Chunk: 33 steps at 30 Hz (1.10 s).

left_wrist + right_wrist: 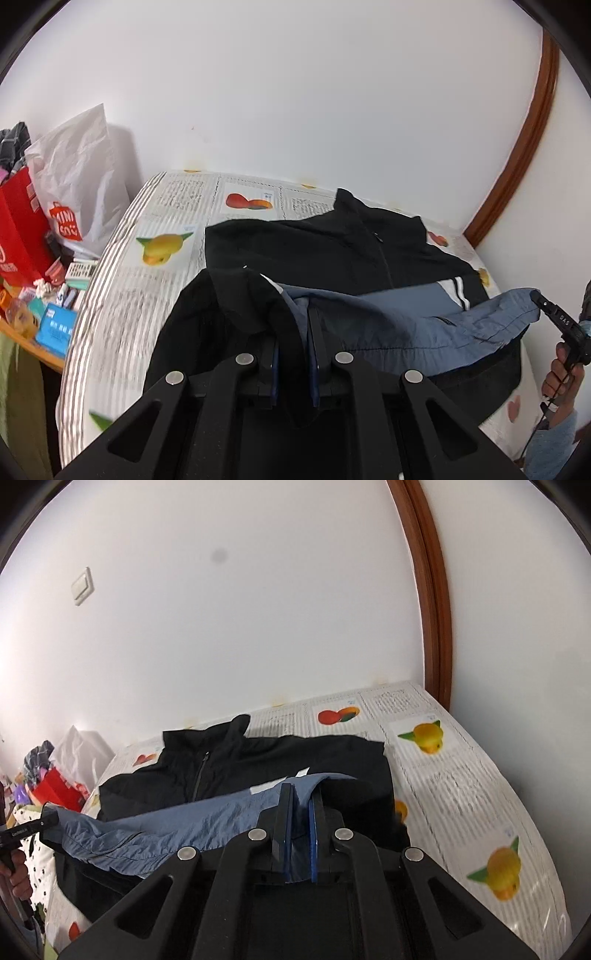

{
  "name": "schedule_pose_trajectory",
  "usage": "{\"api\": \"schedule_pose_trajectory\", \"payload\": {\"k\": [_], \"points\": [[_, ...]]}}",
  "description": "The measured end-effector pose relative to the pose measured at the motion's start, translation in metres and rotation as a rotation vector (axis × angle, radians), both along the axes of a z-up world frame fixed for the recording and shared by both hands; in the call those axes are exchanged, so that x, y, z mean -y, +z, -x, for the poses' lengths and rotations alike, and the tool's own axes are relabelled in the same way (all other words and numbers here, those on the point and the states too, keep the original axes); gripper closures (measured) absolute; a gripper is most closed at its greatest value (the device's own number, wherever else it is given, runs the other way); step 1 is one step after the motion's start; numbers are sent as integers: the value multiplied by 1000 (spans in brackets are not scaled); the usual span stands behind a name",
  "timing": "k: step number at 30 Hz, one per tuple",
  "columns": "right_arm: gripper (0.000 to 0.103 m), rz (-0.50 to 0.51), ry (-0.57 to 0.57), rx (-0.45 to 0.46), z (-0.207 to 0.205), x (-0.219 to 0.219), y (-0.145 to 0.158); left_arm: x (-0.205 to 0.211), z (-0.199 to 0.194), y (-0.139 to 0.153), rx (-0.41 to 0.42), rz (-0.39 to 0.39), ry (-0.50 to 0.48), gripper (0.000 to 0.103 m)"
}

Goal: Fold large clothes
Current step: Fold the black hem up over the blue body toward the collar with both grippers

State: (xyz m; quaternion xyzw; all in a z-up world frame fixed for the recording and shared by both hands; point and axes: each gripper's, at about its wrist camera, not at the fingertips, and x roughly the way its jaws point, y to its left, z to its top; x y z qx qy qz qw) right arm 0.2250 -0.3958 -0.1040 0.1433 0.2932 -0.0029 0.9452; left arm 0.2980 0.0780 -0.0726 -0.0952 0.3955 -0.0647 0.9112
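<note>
A black zip jacket (pixel 332 243) with a blue lower panel lies on the bed, collar toward the wall. In the left wrist view my left gripper (pixel 295 325) is shut on the jacket's bottom edge, and black and blue cloth drapes over its fingers. The right gripper (pixel 537 295), with a hand behind it, pinches the far corner of the blue hem (pixel 461 325) and holds it off the bed. In the right wrist view my right gripper (pixel 301 794) is shut on the blue hem (pixel 147 830) above the jacket (pixel 258 757). The left gripper (pixel 50 818) grips the other corner.
The bed (pixel 166 206) has a fruit-print cover and stands against a white wall. A white shopping bag (pixel 74 184), a red bag (pixel 18 229) and a cluttered side table (pixel 55 325) stand on the left. A brown door frame (pixel 524 147) rises on the right.
</note>
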Motion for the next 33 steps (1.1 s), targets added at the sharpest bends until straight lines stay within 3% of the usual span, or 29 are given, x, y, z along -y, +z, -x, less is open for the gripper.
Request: {"api": "schedule_pose_trajectory", "payload": {"k": [4, 11, 18, 21, 25, 33], "points": [[96, 10, -6, -21, -26, 1, -12, -1, -30, -19, -27, -32, 10, 91], [96, 26, -34, -97, -72, 3, -49, -2, -66, -52, -93, -8, 2, 87], [94, 56, -48, -166, -91, 3, -68, 5, -82, -64, -132, -2, -12, 87], [93, 60, -41, -176, -87, 5, -63, 8, -79, -57, -131, 14, -33, 78], [82, 61, -34, -151, -70, 3, -45, 8, -62, -38, -75, 60, -74, 57], [64, 122, 56, -59, -29, -28, -7, 1, -21, -14, -8, 44, -83, 52]]}}
